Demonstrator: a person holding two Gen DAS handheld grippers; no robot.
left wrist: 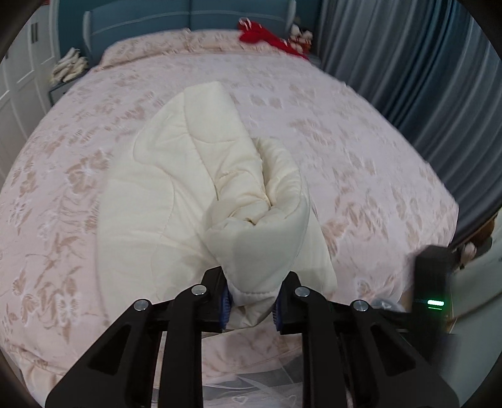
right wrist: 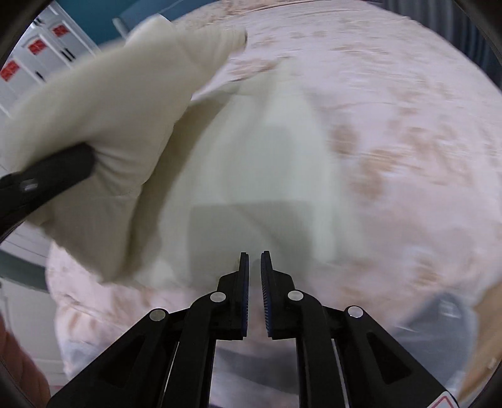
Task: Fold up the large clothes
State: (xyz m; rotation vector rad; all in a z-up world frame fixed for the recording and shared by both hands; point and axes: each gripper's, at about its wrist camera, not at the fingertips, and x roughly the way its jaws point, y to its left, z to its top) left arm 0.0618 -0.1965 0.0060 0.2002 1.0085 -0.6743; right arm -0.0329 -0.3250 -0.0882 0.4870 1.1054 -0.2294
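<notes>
Clamped in the left gripper [left wrist: 252, 301] jaws, a bunched corner of the cream quilted garment [left wrist: 200, 188] lifts off the bed [left wrist: 360, 150], folding seemingly only begun, while the right gripper [right wrist: 254, 295] hangs slightly parted, empty.

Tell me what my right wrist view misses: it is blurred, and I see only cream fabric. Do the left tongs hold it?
Observer: Yes. The left tongs are shut on a bunched edge of the cream garment.
Operator: Where does the rest lie?
Observer: On the floral bedspread, stretching toward the headboard.
Operator: Anything else on the bed?
Observer: Something red lies at the headboard end.
</notes>
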